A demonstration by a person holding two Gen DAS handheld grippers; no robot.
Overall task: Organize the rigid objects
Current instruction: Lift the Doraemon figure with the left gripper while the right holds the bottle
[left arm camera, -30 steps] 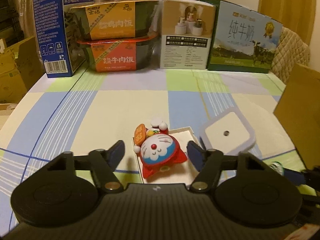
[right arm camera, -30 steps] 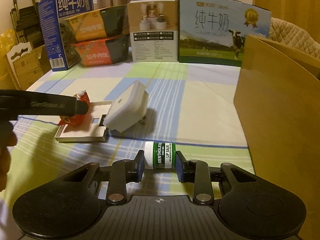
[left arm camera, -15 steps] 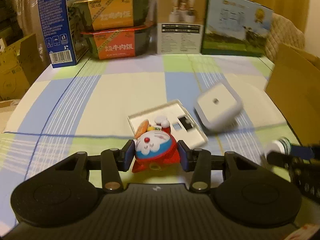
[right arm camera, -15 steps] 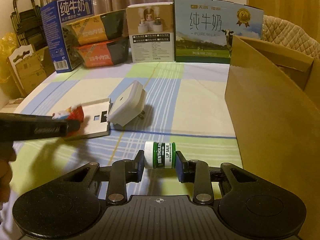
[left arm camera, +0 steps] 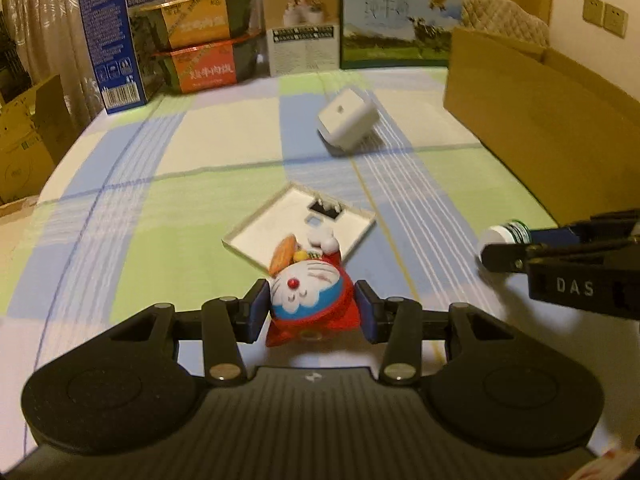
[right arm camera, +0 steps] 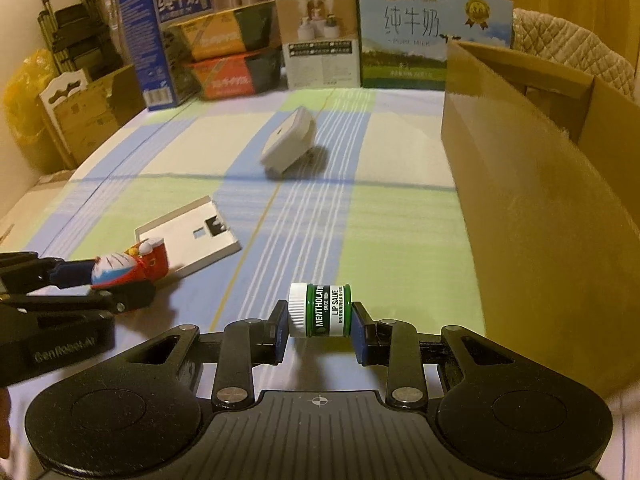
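Observation:
My left gripper (left arm camera: 310,312) is shut on a red and blue cat figurine (left arm camera: 310,300), held just above the checked tablecloth. The same figurine (right arm camera: 128,268) shows at the left of the right wrist view, pinched in the left gripper (right arm camera: 116,280). My right gripper (right arm camera: 320,332) is shut on a small green lip salve jar (right arm camera: 320,310) with a white lid. That jar (left arm camera: 506,234) and the right gripper (left arm camera: 516,246) appear at the right edge of the left wrist view. A white flat plate (left arm camera: 304,224) lies on the cloth just beyond the figurine. Farther off, a white plug adapter (left arm camera: 346,122) rests tilted.
An open cardboard box (right arm camera: 532,184) stands along the right side of the table. Milk cartons (right arm camera: 434,32), stacked food boxes (right arm camera: 228,56) and a white product box (right arm camera: 320,40) line the far edge. Cardboard cartons (right arm camera: 84,116) stand off the table at left.
My left gripper closed on the figurine, lifted it off the white plate and drew back with it. My right gripper, still holding the jar, also pulled back, and the cardboard box came closer.

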